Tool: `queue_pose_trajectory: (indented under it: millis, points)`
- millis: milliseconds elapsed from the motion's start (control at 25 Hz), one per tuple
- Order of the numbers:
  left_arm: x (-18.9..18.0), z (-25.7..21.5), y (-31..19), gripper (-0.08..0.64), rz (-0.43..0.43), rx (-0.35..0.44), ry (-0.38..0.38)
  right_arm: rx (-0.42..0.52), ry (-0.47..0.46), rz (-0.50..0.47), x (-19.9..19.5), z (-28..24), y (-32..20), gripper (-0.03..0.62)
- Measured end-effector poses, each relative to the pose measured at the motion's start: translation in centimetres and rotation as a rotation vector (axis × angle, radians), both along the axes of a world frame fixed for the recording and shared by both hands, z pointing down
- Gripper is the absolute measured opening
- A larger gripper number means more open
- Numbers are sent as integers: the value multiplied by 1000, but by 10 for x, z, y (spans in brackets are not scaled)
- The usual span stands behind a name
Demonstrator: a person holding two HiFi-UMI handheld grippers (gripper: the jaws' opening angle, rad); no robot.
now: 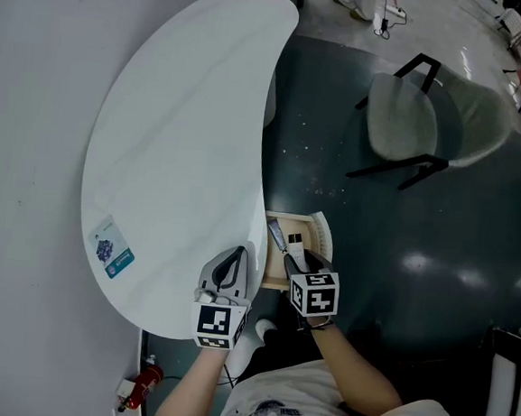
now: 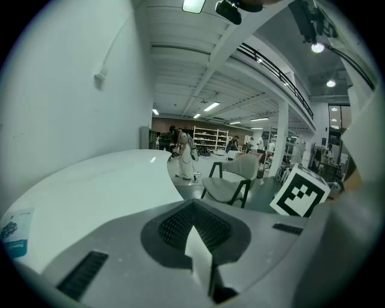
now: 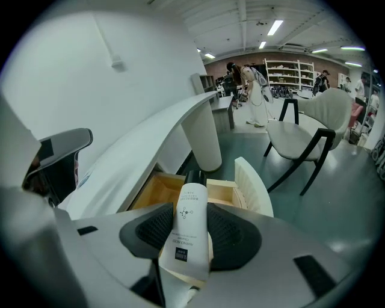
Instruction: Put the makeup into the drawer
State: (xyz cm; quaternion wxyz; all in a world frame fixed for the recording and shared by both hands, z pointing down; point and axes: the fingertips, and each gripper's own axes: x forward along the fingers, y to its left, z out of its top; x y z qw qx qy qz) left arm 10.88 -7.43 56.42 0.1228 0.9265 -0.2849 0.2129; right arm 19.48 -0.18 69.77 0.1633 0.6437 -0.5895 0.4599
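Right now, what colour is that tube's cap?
Black cap on a white plastic makeup tube; clearest in the right gripper view.

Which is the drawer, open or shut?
Open: the drawer juts out from under the table, its wooden inside showing.

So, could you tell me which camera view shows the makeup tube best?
The right gripper view: the makeup tube fills the middle, clamped in the right gripper, label and black cap plain, above the open drawer. The head view shows it small and foreshortened; the left gripper view misses it.
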Motion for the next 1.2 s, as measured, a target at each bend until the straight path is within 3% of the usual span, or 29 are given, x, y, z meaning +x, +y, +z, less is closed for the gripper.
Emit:
queue_pose_trajectory:
  millis: [1200]
  points:
    - [12,43,-39,35,-20,-58,-44,-96,-49,9,-4,79,-43,186]
